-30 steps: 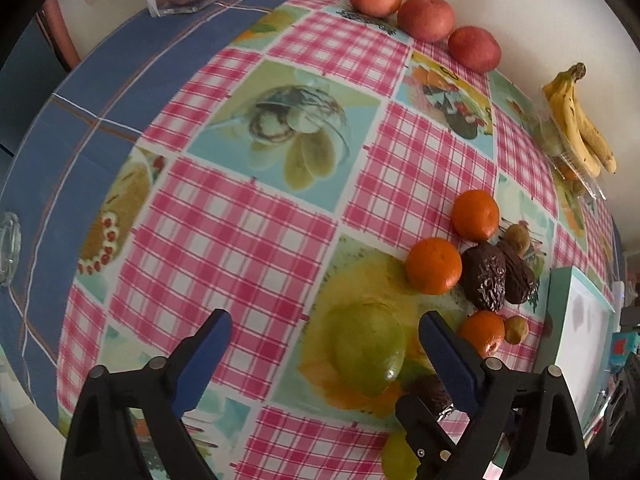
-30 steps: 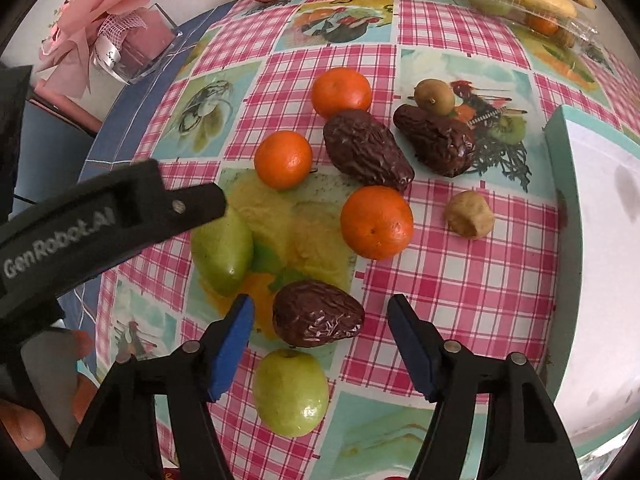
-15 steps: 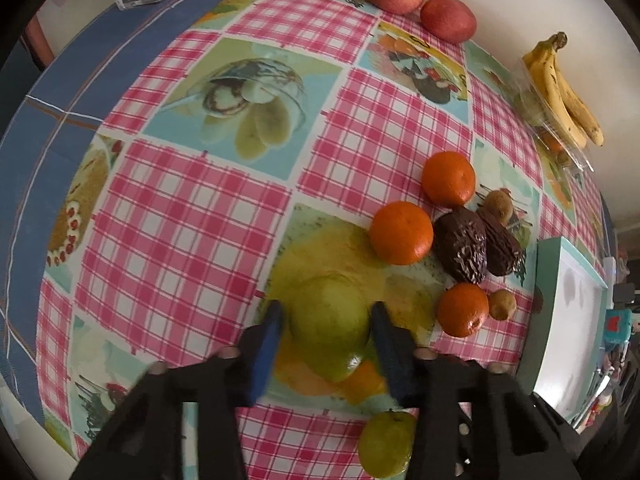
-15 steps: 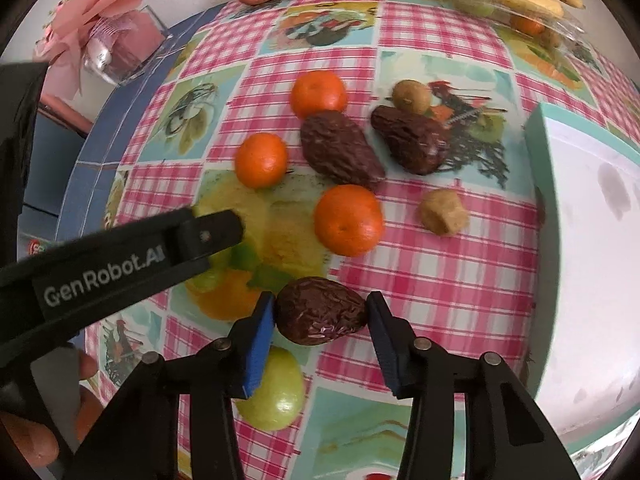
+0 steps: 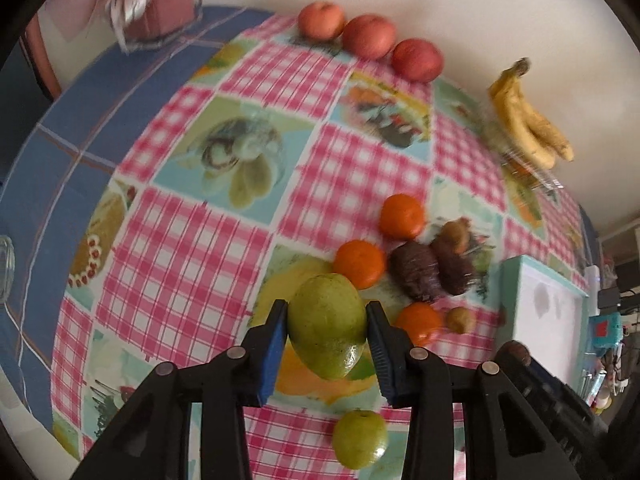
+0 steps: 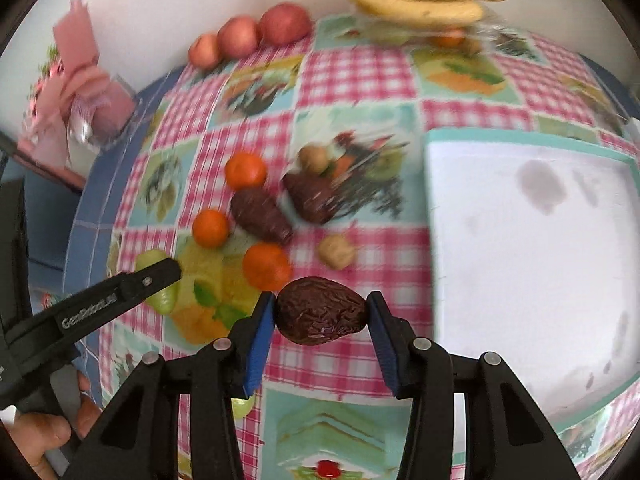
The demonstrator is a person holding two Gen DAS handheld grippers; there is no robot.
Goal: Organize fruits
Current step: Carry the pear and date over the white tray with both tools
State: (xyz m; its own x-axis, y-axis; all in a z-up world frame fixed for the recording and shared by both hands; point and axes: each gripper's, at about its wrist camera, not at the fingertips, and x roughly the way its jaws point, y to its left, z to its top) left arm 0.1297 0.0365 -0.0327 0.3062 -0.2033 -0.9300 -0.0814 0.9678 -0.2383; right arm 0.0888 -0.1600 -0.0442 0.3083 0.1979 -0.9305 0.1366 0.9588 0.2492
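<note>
1. Green pear-shaped fruit [image 5: 326, 326] is sitting between the left gripper [image 5: 326, 336]'s blue pads, which are pressing on its sides just above the checked tablecloth [image 5: 168, 240].
2. Wrinkled dark brown fruit [image 6: 320, 316] is being pinched end to end by the right gripper [image 6: 320, 320], beside the white tray [image 6: 532, 264].
3. Either rounded fruit is, I judge, risking a slip and roll toward the oranges [image 6: 266, 266] if it twists.
</note>
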